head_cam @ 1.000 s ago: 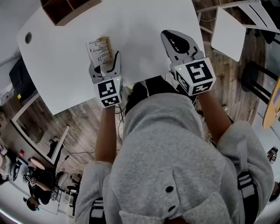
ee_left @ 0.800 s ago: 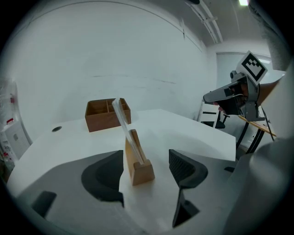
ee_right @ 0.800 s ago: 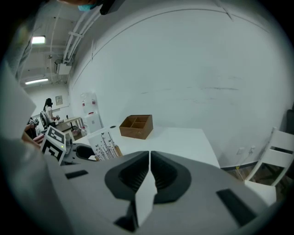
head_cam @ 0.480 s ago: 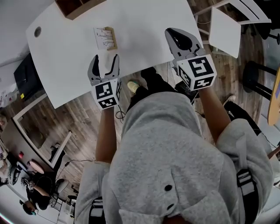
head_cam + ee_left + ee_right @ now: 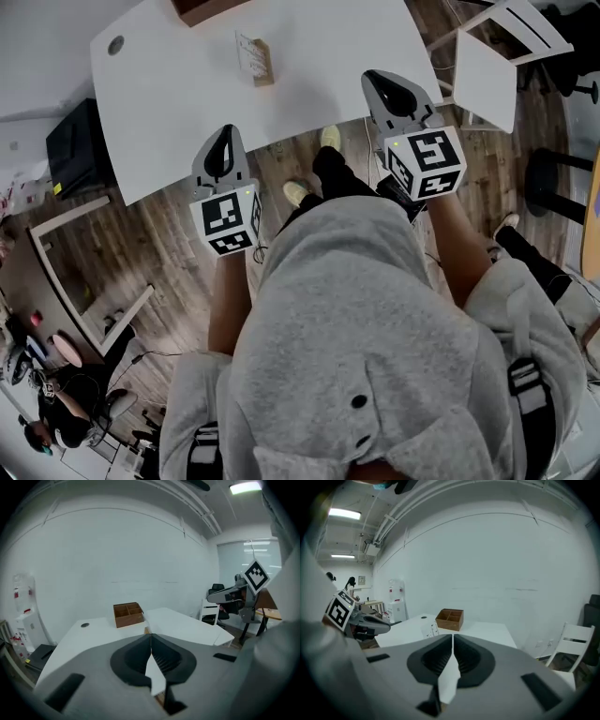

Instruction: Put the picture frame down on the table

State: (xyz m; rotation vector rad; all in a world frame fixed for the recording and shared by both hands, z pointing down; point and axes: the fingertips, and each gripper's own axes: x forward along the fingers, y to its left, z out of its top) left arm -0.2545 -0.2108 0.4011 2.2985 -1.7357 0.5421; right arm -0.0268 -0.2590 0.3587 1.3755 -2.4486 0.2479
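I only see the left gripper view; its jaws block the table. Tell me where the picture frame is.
Observer: The small wood-edged picture frame with a white printed face sits on the white table, near the brown wooden compartment box.
Operator: Report the right gripper.
Observer: The right gripper is shut and empty, at the table's near edge.
Operator: Place my left one.
Observer: The left gripper, jaws just closed on nothing, is at the near edge, bare table between it and the frame.
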